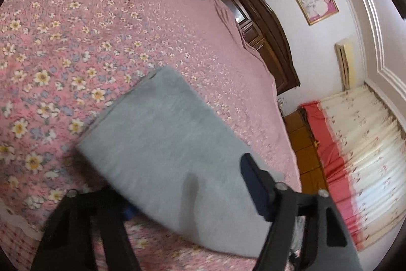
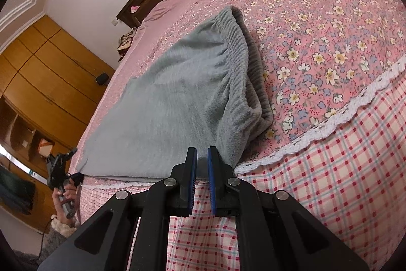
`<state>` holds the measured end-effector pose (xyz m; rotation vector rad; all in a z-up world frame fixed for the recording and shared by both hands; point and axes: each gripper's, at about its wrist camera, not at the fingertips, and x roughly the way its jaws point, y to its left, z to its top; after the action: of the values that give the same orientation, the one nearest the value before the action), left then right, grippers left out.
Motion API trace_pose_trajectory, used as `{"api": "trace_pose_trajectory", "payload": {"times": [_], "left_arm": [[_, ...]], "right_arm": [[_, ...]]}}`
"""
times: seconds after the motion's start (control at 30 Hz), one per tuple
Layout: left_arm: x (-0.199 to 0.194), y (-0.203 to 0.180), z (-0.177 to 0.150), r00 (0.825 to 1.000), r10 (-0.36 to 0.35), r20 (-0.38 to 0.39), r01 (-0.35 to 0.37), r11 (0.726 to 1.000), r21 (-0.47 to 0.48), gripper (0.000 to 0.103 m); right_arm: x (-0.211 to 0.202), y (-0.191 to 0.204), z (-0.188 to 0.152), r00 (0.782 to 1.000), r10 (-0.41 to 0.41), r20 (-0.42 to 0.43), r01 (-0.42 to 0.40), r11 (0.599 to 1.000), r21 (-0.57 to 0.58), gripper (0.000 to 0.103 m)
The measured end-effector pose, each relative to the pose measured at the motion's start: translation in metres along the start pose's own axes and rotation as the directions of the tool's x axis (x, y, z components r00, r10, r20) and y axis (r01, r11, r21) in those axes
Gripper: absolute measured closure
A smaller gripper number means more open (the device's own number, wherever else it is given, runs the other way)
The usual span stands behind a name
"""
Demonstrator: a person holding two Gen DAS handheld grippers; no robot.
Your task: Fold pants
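Note:
Grey fleece pants [image 2: 177, 98] lie folded on the pink floral bedspread [image 2: 330, 29], elastic waistband [image 2: 251, 62] toward the right, near the bed's front edge. My right gripper [image 2: 202, 159] is narrowly open and empty, its blue pads [image 2: 212, 177] just before the pants' near edge. In the left wrist view the pants [image 1: 165, 144] lie between the fingers of my wide-open left gripper [image 1: 177, 192]; its right finger [image 1: 256, 184] is over the cloth, the left one is hidden under it. The left gripper also shows in the right wrist view [image 2: 59, 166], held by a hand beside the bed.
A dark wooden headboard [image 1: 266, 27] runs along the far side of the bed. A checked bed skirt [image 2: 342, 182] hangs below the lace edge. A wooden wardrobe [image 2: 38, 73] stands at left. A red and white curtain [image 1: 355, 144] hangs past the bed.

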<state>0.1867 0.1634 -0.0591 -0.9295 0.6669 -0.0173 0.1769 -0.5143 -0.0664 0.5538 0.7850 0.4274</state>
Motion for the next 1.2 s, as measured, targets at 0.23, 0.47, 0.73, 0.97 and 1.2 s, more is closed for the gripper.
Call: {"api": "trace_pose_trajectory", "payload": {"times": [0.23, 0.47, 0.73, 0.97, 1.2], "left_arm": [[-0.015, 0.024, 0.005, 0.999, -0.024, 0.044, 0.027, 0.999, -0.046, 0.098], [-0.039, 0.018, 0.000, 0.990, -0.033, 0.138, 0.040, 0.998, -0.050, 0.099], [-0.061, 0.010, -0.005, 0.990, -0.014, 0.140, 0.014, 1.000, 0.000, 0.099], [-0.035, 0.039, -0.019, 0.994, 0.065, 0.093, -0.058, 0.995, -0.075, 0.098], [-0.033, 0.033, -0.034, 0.990, 0.086, 0.113, -0.087, 0.996, -0.001, 0.098]], "right_arm": [[0.000, -0.003, -0.001, 1.000, 0.005, -0.001, -0.005, 1.000, 0.003, 0.093], [-0.002, -0.005, -0.001, 1.000, 0.013, -0.001, -0.013, 1.000, 0.006, 0.093], [-0.026, -0.004, 0.002, 0.999, -0.006, -0.036, 0.006, 1.000, 0.008, 0.093], [-0.061, -0.024, 0.004, 1.000, -0.024, -0.001, 0.024, 0.991, 0.130, 0.063], [-0.052, -0.045, 0.013, 0.997, 0.021, 0.071, -0.036, 0.976, 0.215, 0.040]]}}
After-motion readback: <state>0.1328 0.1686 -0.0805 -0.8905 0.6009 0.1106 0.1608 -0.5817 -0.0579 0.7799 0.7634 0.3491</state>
